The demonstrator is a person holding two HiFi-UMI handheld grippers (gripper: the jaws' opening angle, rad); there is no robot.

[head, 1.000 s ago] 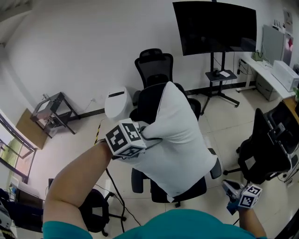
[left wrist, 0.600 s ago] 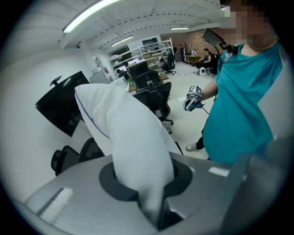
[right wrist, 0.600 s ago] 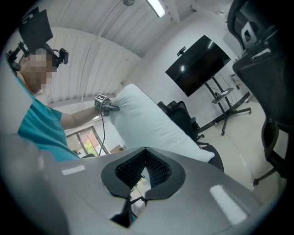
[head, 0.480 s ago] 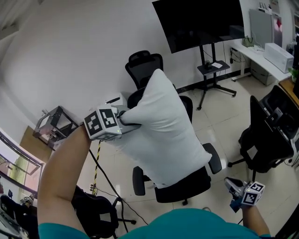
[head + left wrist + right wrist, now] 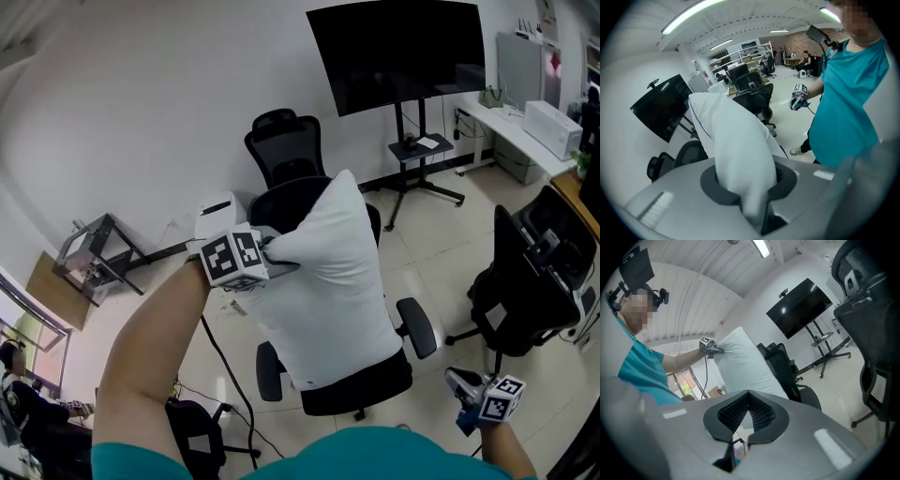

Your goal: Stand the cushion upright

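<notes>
The left tool [image 5: 279,262], clamped on the cushion [image 5: 328,291], is standing it on the chair [image 5: 370,380]; next it needs steadying, while the right tool [image 5: 461,381] sits pinched together, empty, lower right.

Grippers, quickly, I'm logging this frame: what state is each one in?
Left gripper: closed on the edge of the cushion.
Right gripper: closed, holding nothing.

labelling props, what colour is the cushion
White; the cushion shows best in the head view.
</notes>
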